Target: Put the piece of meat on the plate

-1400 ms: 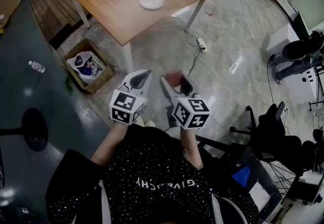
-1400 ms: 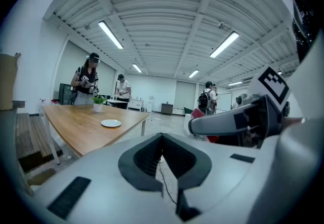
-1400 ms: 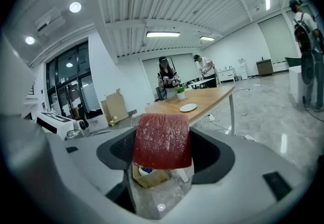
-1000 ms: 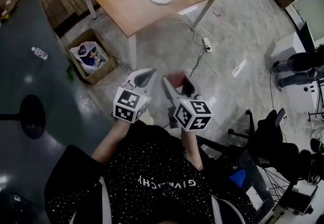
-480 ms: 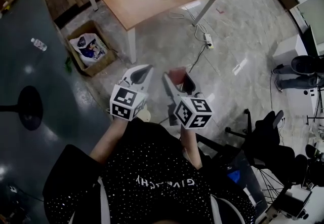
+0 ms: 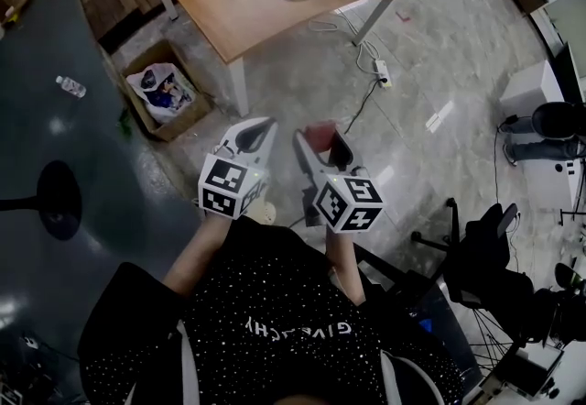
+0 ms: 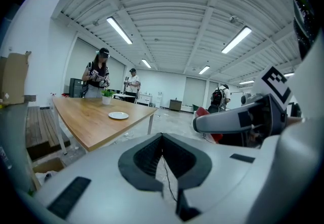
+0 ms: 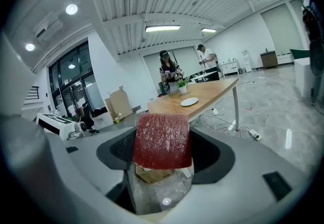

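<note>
Meat (image 8: 162,139) clamped in right tongs (image 6: 320,139), mostly hidden in head view.

Bright ceiling strip lights (image 7: 119,30) overhead — glare on the floor (image 6: 439,115), fisheye-warped dark edges

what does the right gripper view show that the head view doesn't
Only the right gripper view: the flat red face of the piece of meat close up, two people standing behind the table, and the ceiling lights.

Only the head view: the left gripper, shut and empty, a cardboard box on the floor beside the table, and a water bottle.

Both: the wooden table with the white plate on it, and the meat clamped in the right gripper, still away from the plate.
</note>
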`<state>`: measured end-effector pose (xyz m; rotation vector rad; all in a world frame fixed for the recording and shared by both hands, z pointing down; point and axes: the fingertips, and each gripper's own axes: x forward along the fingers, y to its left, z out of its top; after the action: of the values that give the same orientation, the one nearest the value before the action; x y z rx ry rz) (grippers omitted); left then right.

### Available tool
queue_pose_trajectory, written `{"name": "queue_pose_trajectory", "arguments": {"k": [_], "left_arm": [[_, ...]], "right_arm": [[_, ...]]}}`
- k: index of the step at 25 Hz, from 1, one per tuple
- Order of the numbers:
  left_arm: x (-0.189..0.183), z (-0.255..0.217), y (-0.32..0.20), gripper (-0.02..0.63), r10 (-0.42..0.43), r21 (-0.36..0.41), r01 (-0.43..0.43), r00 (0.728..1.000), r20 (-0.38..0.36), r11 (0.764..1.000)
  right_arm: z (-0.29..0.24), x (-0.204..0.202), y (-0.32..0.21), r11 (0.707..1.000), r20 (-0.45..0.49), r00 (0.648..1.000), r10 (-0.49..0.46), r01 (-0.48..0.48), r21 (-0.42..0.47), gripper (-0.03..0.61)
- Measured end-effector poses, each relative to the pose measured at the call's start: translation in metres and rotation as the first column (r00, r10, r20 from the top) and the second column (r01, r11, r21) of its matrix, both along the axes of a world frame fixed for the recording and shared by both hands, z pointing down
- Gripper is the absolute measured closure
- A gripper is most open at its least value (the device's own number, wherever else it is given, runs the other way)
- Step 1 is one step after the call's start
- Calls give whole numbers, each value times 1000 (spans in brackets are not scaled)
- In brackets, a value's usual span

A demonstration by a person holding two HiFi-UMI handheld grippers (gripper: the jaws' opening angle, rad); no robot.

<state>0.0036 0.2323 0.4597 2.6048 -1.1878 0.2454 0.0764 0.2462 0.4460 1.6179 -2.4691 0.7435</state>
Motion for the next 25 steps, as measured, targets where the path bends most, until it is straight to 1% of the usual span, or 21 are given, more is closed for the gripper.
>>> {"name": "queue_pose_trajectory", "arguments": {"k": [6, 15, 19, 25], "left_arm": [[3, 1, -40, 607, 2, -5, -2, 1000, -1, 1000], [10, -6, -117, 607, 13, -2, -13, 1000, -8, 1000], [5, -6, -151, 607, 11, 4, -11, 1000, -5, 1000], [2, 6, -187, 607, 11, -27, -12, 1000, -16, 1000]], "right_arm": [[-1, 2, -38, 1000, -3, 1000, -4, 4, -4, 270], [-5, 2, -116, 1000, 14, 1000, -7, 7, 3, 270], [-5, -5, -147, 1000, 21, 1000, -11, 11, 6, 270], [6, -5, -184, 1000, 20, 1000, -8, 8, -10, 270]]}}
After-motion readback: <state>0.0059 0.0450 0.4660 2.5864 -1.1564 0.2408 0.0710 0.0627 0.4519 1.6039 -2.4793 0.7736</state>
